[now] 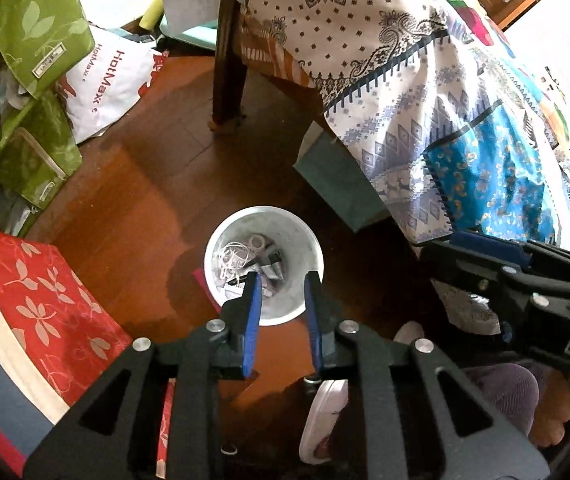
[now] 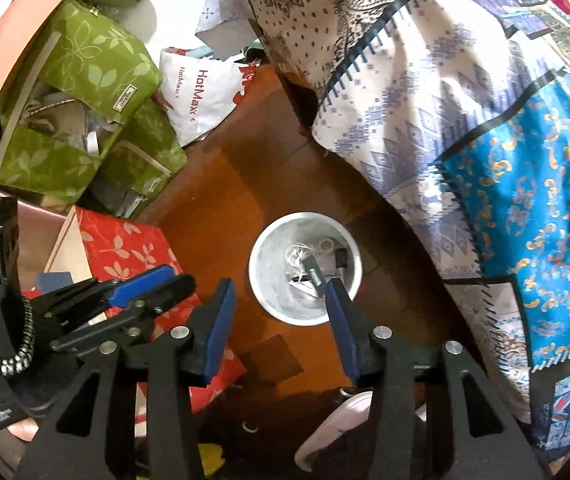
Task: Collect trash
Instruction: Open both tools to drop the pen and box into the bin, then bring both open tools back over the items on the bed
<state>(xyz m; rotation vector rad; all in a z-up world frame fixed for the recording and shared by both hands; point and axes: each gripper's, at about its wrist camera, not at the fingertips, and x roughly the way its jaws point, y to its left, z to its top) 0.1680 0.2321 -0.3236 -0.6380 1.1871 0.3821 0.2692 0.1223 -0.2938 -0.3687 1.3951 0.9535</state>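
Observation:
A white round trash bin [image 1: 221, 248] stands on the wooden floor, also in the right wrist view [image 2: 263, 248]. Inside it lie a white cord [image 1: 233, 256], a tape roll [image 1: 256, 242] and small dark scraps [image 2: 312, 274]. My left gripper [image 1: 283, 280] hangs above the bin's near rim, open and empty. My right gripper [image 2: 281, 288] is open wide and empty, above the bin's near side. The right gripper also shows at the right edge of the left wrist view [image 1: 525, 280], and the left gripper at the left of the right wrist view [image 2: 125, 300].
A patterned cloth [image 1: 425, 100] drapes off a wooden-legged bed [image 1: 227, 64] on the right. Green leaf-print boxes [image 1: 33, 28], a red leaf-print box [image 1: 41, 304] and a HotMax bag [image 1: 105, 80] crowd the left. A white slipper [image 1: 321, 420] lies near the bottom.

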